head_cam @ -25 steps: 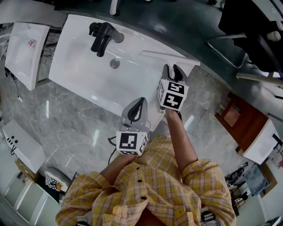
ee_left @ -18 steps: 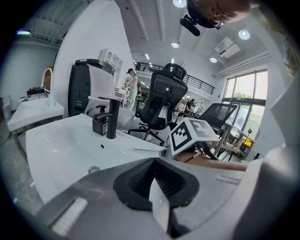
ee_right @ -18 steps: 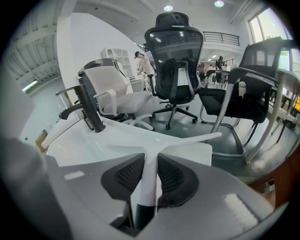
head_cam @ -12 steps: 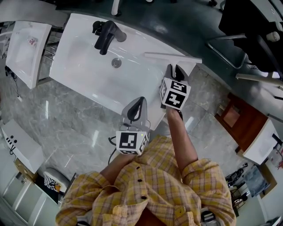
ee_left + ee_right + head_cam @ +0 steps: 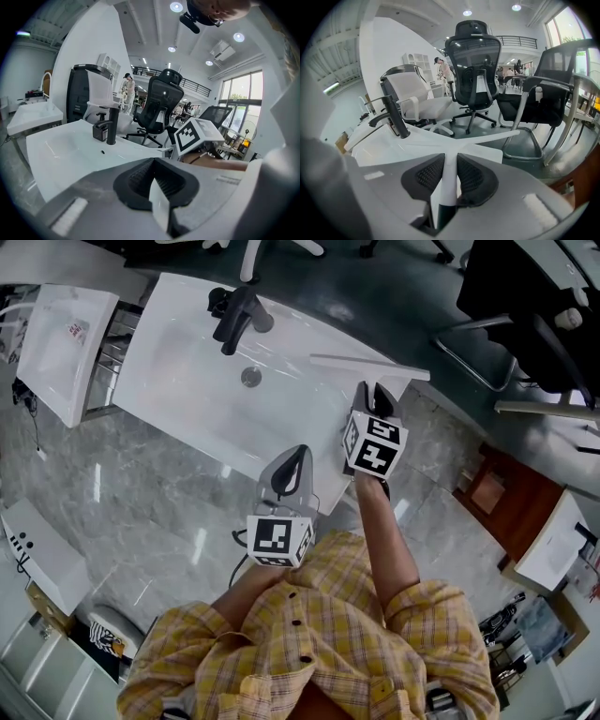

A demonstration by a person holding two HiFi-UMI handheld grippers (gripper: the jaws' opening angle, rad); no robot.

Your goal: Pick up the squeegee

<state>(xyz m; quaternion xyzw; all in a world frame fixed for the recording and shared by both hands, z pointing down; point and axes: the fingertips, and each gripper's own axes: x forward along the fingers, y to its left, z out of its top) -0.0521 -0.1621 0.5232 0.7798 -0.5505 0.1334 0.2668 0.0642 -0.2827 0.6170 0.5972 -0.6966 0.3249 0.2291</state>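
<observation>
The squeegee (image 5: pixel 448 185) was clamped by its handle in the right hand-held gripper (image 5: pixel 451 156), whose jaws had just been closing; the handle's lower end was hidden. The left hand-held gripper (image 5: pixel 154 161) was closed, empty.

In the head view, the marker cube on the right tongs (image 5: pixel 375 390) covers my grip. I cannot see the squeegee (image 5: pixel 375 365) handle there, only its pale blade beyond the tips. Those jaws have just been closing, with the handle between them. In the right gripper view its lower end sinks into the dark gap behind the pads. The left tongs (image 5: pixel 293 457) mask the near edge of the sink (image 5: pixel 187 381). Far beyond the right tongs, a standing person (image 5: pixel 443 68) is too small to make out. A chair (image 5: pixel 249 259) past both tongs is cut off by the top edge.
</observation>
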